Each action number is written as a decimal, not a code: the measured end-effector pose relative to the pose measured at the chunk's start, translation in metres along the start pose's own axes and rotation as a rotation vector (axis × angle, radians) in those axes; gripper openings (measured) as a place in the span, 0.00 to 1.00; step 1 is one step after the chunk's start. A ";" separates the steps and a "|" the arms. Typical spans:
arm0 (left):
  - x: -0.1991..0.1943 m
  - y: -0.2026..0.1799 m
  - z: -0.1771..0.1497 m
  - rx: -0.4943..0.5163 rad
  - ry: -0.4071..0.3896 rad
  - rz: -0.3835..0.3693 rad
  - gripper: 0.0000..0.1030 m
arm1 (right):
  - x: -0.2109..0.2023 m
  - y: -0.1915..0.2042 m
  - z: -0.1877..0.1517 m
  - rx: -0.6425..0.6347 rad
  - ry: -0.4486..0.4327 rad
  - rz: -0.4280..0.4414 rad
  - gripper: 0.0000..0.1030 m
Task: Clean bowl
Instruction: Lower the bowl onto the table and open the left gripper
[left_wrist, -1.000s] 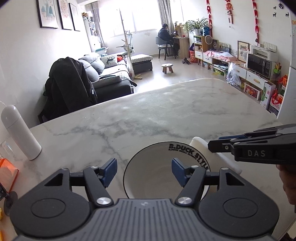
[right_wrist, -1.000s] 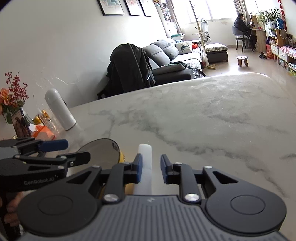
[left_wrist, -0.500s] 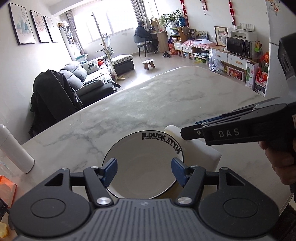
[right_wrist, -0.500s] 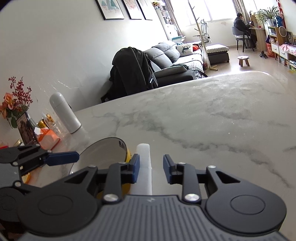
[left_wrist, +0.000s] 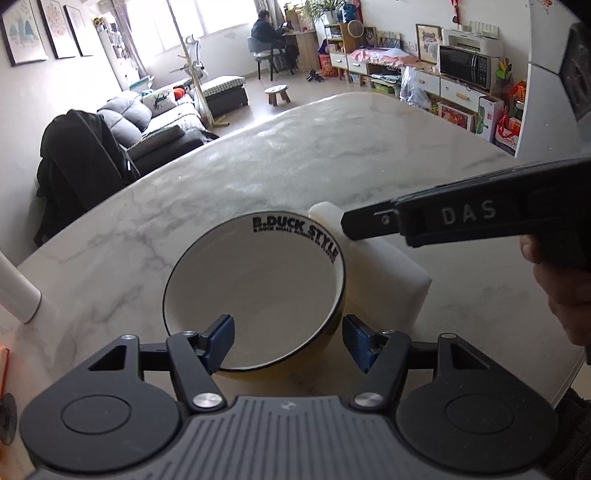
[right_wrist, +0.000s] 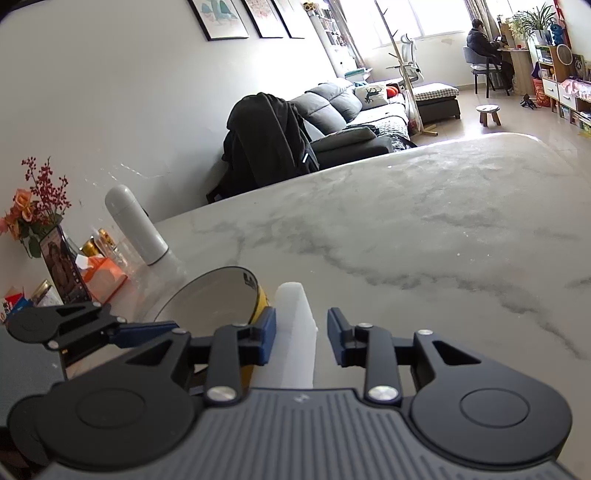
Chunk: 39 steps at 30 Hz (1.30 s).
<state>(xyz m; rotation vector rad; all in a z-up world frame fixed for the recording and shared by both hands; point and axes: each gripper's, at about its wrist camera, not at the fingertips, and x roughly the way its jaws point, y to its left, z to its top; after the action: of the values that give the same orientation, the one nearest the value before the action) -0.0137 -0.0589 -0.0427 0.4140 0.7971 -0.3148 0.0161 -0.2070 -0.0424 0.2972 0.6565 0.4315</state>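
Left gripper comes first: its jaws stand wide apart and hold nothing, with the near rim of the bowl between the blue pads. One pad hangs over the white inside of the bowl and the other is outside the dark wall, and neither seems to press on it. Compared with a second ago, this gripper has come lower and closer to the bowl, so the rim now sits between its pads instead of beyond them. I judge that it prepares to pinch the rim and steady the bowl.

Using the bowl as the landmark, it rests on the marble bench, and the white sponge block lies on the bench touching the right side of the bowl.

To the right of the bowl, the right gripper is around the sponge block. Its jaws have just been opening, and the block is between them. In the right wrist view the left pad is still against the block, while a clear gap shows between the block and the right pad, so the grip looks released. The block seems to rest on the bench by its own weight.

For the task this means that wiping has not begun. The sponge must probably be taken again, perhaps with a better hold, before it can go inside the bowl.
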 end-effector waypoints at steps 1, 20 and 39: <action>0.002 0.000 0.000 0.005 -0.002 0.002 0.64 | 0.000 0.000 0.000 0.001 0.000 -0.002 0.36; 0.008 0.030 -0.001 -0.212 -0.015 -0.147 0.15 | -0.003 0.005 -0.010 -0.001 0.039 0.063 0.46; 0.005 0.031 0.000 -0.236 0.010 -0.139 0.23 | -0.026 0.027 -0.039 -0.250 0.091 0.059 0.59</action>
<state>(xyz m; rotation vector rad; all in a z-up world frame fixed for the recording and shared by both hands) 0.0022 -0.0322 -0.0389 0.1386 0.8640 -0.3439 -0.0348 -0.1905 -0.0475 0.0598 0.6754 0.5800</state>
